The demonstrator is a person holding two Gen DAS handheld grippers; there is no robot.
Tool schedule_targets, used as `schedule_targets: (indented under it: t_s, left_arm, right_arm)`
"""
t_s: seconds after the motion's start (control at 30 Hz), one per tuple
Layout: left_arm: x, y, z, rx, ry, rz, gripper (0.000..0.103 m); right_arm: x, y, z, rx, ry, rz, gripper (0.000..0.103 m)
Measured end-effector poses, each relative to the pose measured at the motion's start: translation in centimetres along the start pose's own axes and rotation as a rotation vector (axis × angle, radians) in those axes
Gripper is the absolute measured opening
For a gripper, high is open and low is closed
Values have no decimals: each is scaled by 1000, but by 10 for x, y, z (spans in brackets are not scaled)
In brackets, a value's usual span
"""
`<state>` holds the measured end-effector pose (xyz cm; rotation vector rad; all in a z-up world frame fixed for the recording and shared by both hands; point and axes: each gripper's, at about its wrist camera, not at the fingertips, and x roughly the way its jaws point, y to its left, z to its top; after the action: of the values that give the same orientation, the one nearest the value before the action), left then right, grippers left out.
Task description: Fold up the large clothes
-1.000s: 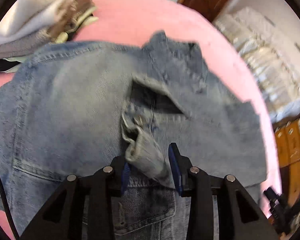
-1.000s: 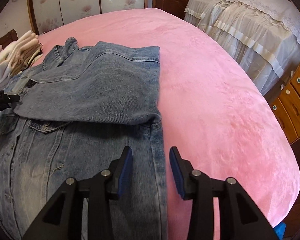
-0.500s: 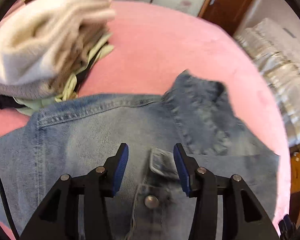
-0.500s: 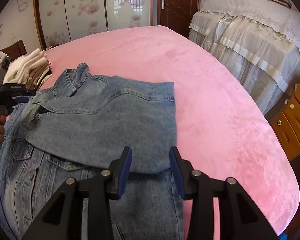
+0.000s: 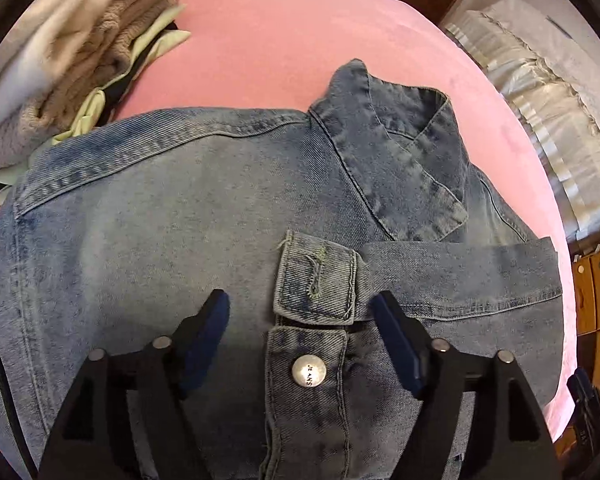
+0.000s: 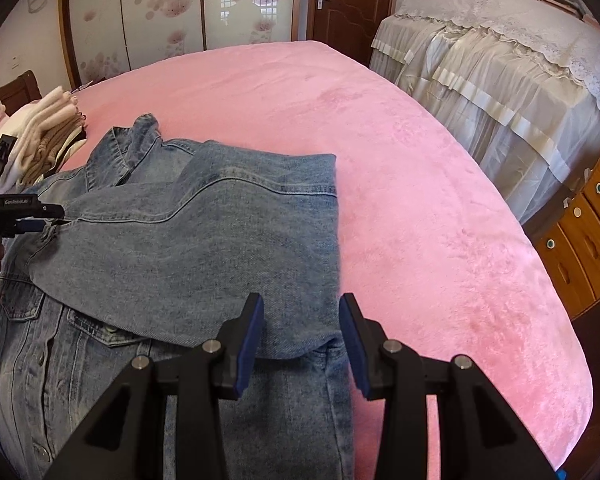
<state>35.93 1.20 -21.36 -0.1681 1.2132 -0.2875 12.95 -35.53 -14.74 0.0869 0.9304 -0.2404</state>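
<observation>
One denim jacket (image 6: pixel 188 256) lies lengthwise, collar (image 5: pixel 395 144) seemingly pointing away.

Faded denim jacket (image 5: pixel 148 216) flat on pink bed, sleeves folded across front.

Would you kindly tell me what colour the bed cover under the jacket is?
Pink bed cover; clearest in the right wrist view.

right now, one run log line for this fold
stage: sleeve folds | left tongs: opening over cuff, not gripping | right tongs: open over jacket | bed: pink
</observation>
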Motion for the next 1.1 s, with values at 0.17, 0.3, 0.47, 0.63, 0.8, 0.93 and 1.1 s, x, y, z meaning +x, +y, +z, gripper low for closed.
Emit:
schedule_targets:
  t_s: [0.17,0.3,0.47,0.63,0.8,0.93,1.1]
  left_arm:
    - [10,-18,-5,46,-24,50,39]
    - [-9,-29,-14,51,-120,85,30]
    - [-26,-24,-31,13,-228,161,29]
    - [-15,-13,-32,-10,-187,182,34]
    - [-12,-19,-28,-7,-178,226,39]
    - [-7,-20,-31,-2,-180,240,41]
    - [-5,-19,-28,24,-165,246,43]
  right_arm:
    - [-4,6,2,-3,-11,-2,39]
    - [-10,6,8,-9,-45,-23,39]
    - [6,-8,29,36,-50,-48,39]
    - [49,-5,66,32,2,47,39]
    - [79,47,92,-25,34,243,39]
    - [116,90,95,-92,101,310,39]
    - [151,48,96,-48,136,195,0]
